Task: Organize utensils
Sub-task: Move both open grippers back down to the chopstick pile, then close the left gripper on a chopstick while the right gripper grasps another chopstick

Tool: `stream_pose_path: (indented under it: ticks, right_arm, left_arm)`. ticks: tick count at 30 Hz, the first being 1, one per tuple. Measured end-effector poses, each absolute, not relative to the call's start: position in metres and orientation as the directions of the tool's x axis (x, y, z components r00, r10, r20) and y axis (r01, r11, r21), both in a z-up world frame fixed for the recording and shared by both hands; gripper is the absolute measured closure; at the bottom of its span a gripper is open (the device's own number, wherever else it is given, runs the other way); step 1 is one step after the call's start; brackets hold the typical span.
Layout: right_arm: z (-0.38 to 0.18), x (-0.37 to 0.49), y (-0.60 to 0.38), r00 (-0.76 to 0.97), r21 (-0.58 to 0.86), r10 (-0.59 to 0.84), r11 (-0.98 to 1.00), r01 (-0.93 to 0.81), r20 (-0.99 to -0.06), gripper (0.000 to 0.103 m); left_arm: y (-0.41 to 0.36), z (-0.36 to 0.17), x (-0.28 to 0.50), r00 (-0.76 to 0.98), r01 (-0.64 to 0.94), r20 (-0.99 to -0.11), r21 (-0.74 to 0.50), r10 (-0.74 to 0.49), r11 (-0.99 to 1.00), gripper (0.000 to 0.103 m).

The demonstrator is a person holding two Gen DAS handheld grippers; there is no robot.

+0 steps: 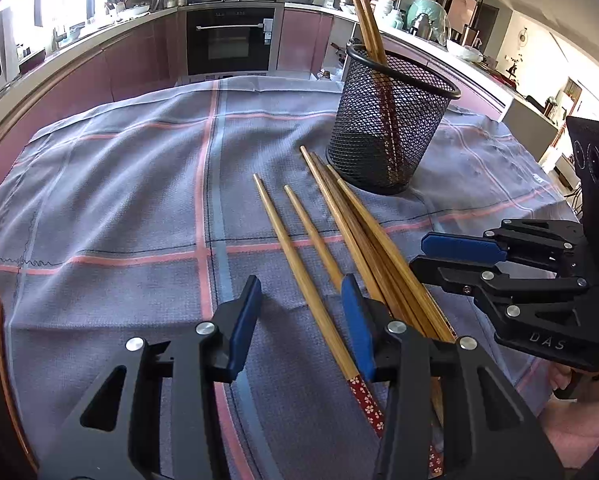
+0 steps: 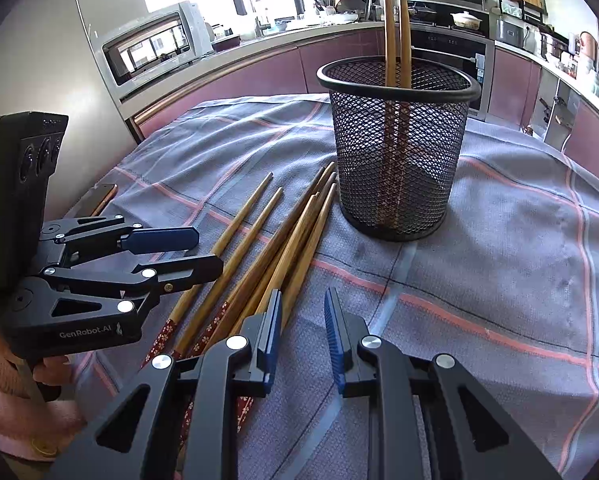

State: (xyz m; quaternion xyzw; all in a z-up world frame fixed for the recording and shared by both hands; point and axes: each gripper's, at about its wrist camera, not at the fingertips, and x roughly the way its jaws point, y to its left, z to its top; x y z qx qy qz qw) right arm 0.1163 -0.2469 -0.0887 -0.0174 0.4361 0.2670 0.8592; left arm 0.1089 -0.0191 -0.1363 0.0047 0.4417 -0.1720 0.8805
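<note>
Left wrist view puts the loose chopsticks (image 1: 331, 248) right ahead of me: a fan of bamboo sticks lying flat on the checked cloth (image 1: 119, 200) that covers the desk, tips toward the mesh cup (image 1: 391, 128), patterned red ends toward me. One stick passes between the blue pads of my left claw (image 1: 303, 324), but the pads stand well apart from it, so that claw is spread and grips nothing. I judge it is lined up there to close on that stick near its thick end, where the hold would be steadier.

From the right wrist view my right claw (image 2: 301, 332) is spread too, empty, hovering just beside the right edge of the bundle; its left pad sits over the nearest sticks without pinching them. Lying side by side and partly overlapping, the sticks will likely want lifting one or two at a time.

The mesh cup stands upright on the cloth just beyond the tips. Two chopsticks (image 2: 397, 28) already stand in it, leaning against the far rim with their thin ends up; through the mesh I can see nothing else inside. So the sorting looks begun, with the loose ones left to go in.

A phone (image 2: 99, 198) lies at the cloth's left edge, and kitchen counters with an oven (image 1: 231, 40) ring the background.
</note>
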Motion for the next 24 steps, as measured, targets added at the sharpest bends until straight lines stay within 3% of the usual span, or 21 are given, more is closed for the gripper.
stream_pose_path:
  ticks: [8,13,24]
  right_arm:
    - [-0.092,0.117,-0.243,0.475,0.176,0.419,0.862,-0.475,-0.774,0.084]
    - [-0.092,0.117,-0.247,0.475,0.173,0.405,0.871,-0.459,-0.781,0.095]
    - [-0.091,0.131,-0.238,0.504,0.088,0.343,0.882,-0.462,-0.793,0.084]
  left_arm:
    - [-0.015,-0.138,0.110,0.542,0.311,-0.782,-0.156,-0.310,0.938,0.065]
    - [-0.013,-0.139,0.111,0.537,0.309,-0.787,-0.150,-0.303,0.939,0.077]
    - [-0.020,-0.139,0.126,0.529,0.314,-0.800,-0.126,-0.284,0.941,0.078]
